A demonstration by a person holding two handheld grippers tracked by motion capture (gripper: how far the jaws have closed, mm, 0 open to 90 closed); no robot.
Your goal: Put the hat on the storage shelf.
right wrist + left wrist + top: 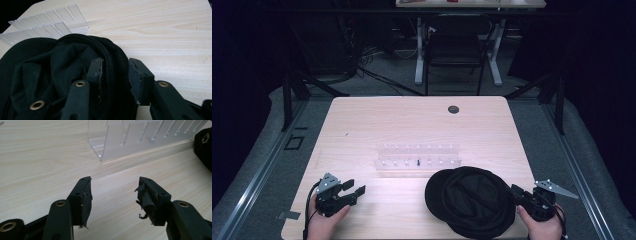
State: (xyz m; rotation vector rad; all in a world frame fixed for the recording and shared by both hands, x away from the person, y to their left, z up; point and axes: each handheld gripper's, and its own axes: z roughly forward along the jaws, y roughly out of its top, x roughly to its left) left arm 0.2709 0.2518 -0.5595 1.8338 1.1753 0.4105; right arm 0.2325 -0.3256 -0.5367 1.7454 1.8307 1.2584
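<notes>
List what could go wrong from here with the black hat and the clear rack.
1. The right tool straddles the edge of the black hat with jaws apart; closing may catch only a thin fold that slips out.
2. The hat lies close to the clear rack; dragging it forward might shove or tip the rack.
3. The pads on the open left tool look frayed, so grip may be poor.

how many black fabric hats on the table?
1. The black fabric hat lies at the table's near right, in front of the clear acrylic slotted rack, its rim between the right gripper jaws.
</notes>
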